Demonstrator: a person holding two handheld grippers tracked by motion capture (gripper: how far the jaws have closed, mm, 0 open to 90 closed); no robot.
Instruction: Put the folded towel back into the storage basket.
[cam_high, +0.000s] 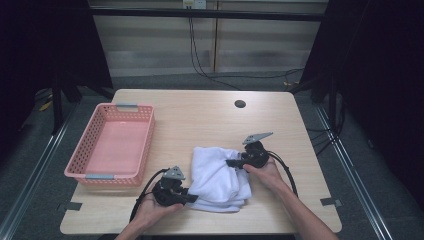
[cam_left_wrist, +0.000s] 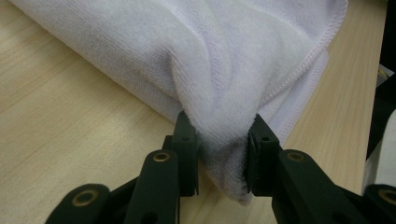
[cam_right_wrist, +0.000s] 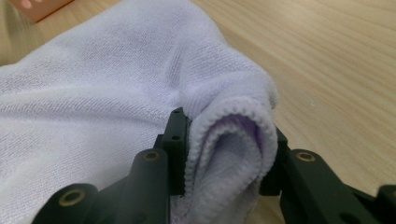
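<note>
A person at a light wooden desk worked a crumpled white towel with a hand-held claw in each hand. The towel lay bunched on the near half of the desk, to the right of a pink plastic basket that stood empty by the left edge.

The left claw was clamped on the towel's near-left edge; seen from the left gripper view, a thick gather of terry cloth was squeezed between its two black jaws, the hemmed border trailing off to the right. The right claw had closed on the far-right side of the cloth, and the right gripper view showed a folded loop of stitched hem pinched between its jaws, just above the desk surface.

Holding the fabric at two separated points along its edge appeared meant to let the person draw it taut or lift it as one piece, rather than drag a loose heap. With the basket standing open and close by, the towel seemed likely bound for folding or for stowing there, though the pictures did not settle which.
</note>
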